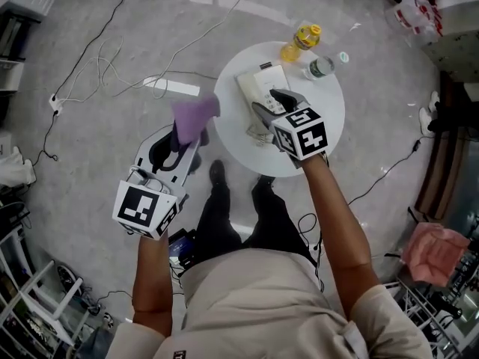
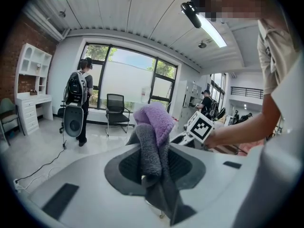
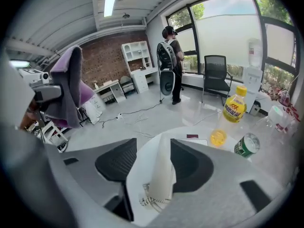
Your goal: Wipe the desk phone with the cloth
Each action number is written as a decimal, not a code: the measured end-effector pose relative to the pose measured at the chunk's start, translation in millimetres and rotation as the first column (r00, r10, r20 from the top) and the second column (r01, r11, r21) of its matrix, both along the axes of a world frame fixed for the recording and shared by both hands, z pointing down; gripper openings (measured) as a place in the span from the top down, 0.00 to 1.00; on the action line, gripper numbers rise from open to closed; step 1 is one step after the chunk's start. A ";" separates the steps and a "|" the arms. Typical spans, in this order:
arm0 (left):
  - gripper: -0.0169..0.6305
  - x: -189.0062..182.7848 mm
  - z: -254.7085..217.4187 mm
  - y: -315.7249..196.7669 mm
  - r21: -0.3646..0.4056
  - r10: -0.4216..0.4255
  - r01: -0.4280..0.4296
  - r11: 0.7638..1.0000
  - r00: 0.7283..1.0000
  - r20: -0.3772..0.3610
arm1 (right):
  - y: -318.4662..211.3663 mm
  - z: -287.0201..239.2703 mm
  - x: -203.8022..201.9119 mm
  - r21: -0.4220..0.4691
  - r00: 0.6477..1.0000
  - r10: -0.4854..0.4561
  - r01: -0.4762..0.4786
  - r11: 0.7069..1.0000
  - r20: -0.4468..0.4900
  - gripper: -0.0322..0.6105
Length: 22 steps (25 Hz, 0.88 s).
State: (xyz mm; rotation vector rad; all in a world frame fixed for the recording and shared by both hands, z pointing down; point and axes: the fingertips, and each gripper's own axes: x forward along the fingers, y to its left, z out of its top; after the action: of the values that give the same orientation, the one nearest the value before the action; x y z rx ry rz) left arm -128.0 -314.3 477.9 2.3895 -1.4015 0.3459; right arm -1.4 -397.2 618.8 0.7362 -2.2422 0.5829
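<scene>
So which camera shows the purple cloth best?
Left gripper view: the cloth sits close up, mid-frame, pinched between the jaws. Head view shows it small from above; right gripper view, hanging at the left edge.

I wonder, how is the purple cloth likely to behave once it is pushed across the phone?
The purple cloth is probably floppy: it slumps over where the left gripper pinches it. Its fluffy pile suggests it is light and will likely drag rather than slide.
</scene>
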 end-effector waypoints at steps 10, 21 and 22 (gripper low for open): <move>0.82 -10.6 43.9 -10.6 -0.045 -0.020 0.019 0.999 1.000 -0.023 | -9.8 83.4 -11.4 -0.073 0.994 0.007 -0.015 0.997 -0.107 0.53; 0.82 -11.8 79.3 -22.1 -0.088 -0.035 0.032 0.996 0.999 -0.041 | -15.6 139.0 -8.3 -0.115 0.983 0.004 -0.025 0.993 -0.182 0.53; 0.82 -11.7 82.1 -22.6 -0.089 -0.035 0.031 0.996 0.998 -0.043 | -15.3 142.4 -8.2 -0.117 0.982 0.003 -0.025 0.993 -0.186 0.53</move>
State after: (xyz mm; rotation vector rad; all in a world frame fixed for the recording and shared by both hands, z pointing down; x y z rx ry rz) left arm -139.7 -336.9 560.0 2.2871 -1.3750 0.3369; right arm -9.6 -412.5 761.2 0.7163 -2.0138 0.6229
